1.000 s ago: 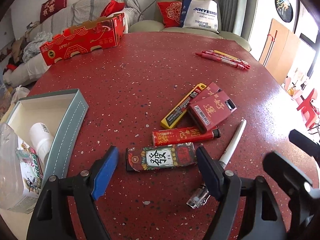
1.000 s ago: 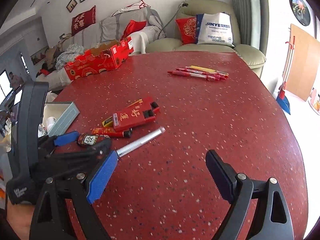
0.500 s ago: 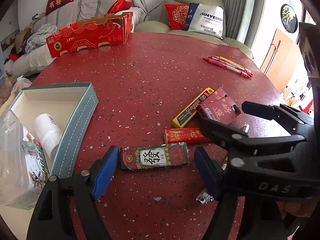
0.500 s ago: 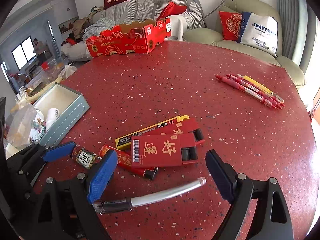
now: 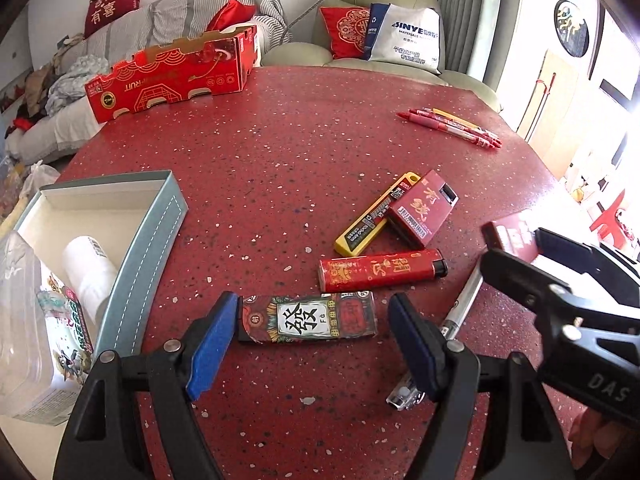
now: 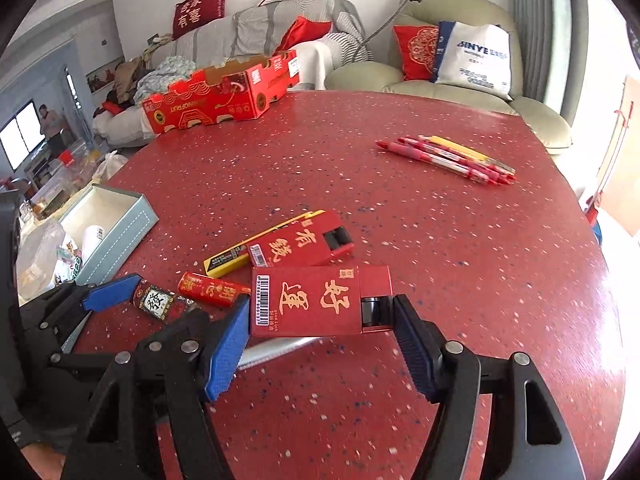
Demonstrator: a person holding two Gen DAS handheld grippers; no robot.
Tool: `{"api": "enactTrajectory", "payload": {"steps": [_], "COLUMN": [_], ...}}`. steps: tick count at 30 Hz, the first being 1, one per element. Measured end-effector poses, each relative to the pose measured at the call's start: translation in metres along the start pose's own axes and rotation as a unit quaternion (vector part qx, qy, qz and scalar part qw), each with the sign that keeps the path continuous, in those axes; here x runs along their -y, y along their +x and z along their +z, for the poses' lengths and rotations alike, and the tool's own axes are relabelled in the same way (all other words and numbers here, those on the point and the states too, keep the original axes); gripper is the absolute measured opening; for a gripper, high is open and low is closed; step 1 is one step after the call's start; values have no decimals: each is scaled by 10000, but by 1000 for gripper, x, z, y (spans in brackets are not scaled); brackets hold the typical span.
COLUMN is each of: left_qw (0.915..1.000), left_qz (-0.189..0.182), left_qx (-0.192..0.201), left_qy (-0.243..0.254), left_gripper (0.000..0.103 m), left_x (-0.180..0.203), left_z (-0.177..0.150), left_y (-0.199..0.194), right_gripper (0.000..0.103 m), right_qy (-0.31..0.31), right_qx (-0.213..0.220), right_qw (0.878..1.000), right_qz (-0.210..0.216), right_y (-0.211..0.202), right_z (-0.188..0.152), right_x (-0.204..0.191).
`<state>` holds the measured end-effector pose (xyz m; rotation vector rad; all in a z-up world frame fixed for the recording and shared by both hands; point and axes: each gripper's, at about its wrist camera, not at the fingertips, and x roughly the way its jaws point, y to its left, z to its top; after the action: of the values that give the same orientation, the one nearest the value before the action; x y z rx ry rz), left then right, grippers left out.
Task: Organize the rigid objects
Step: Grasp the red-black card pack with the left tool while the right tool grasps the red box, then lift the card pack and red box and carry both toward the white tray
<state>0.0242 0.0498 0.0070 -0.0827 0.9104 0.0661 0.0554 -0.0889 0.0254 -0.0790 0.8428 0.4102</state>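
Risks first. Lower centre of the left wrist view: left gripper (image 5: 310, 338) straddling the patterned lighter (image 5: 307, 319), jaws just narrowed. Blue pad at or just beside one end; dark pad with a clear gap at the other, so not yet clamped. Probable trouble: closing end-to-end on a flat, slick case could make it skid on the table (image 5: 280, 128) or pop out sideways. Pen (image 5: 460, 308) and small clear plug (image 5: 402, 394) just beside the dark finger; could get nudged or caught in the closing.

Lower centre of the right wrist view: right gripper (image 6: 320, 344) with jaws just closed in, both pads meeting the ends of the red box (image 6: 320, 301). Looks clamped and apparently lifted clear of the table, with the pen passing beneath. Hold lengthwise on the ends only; likely to pivot or slip if swung fast. Dark recessed part at the far-right end may give under the pad. Both tools close together, so a knock between them possible.

Further up, mid frame: red lighter (image 5: 382, 270), then second red box (image 5: 422, 210) lying on the yellow knife (image 5: 376, 214). Left edge: open grey tray (image 5: 156, 232) holding a white bottle (image 5: 90, 264), the likely destination, though not certain. Upper right: bundle of pens (image 5: 452, 126). Upper left: red carton (image 5: 172, 74).
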Motion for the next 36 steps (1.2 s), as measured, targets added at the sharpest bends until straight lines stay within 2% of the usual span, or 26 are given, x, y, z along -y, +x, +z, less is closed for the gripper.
{"api": "enactTrajectory", "payload": {"steps": [5, 11, 17, 36], "left_qw": [10000, 9998, 9998, 9998], "left_qz": [31, -22, -2, -43], "left_qx": [12, 126, -18, -90], "left_qy": [29, 139, 202, 180], "left_gripper": [72, 72, 72, 72], "left_x": [-2, -5, -6, -1], "left_z": [-10, -33, -45, -47], "left_y": [-11, -34, -39, -36], "right_gripper": [71, 71, 71, 71], "right_qy": [75, 214, 3, 12], "right_qx": [-122, -333, -397, -434], "right_qw": [9996, 9989, 9987, 9987], "right_qz": [-258, -255, -305, -267], "right_y": [-25, -34, -33, -29], "right_z": [-31, -59, -64, -65], "right_x": [1, -14, -38, -40]}}
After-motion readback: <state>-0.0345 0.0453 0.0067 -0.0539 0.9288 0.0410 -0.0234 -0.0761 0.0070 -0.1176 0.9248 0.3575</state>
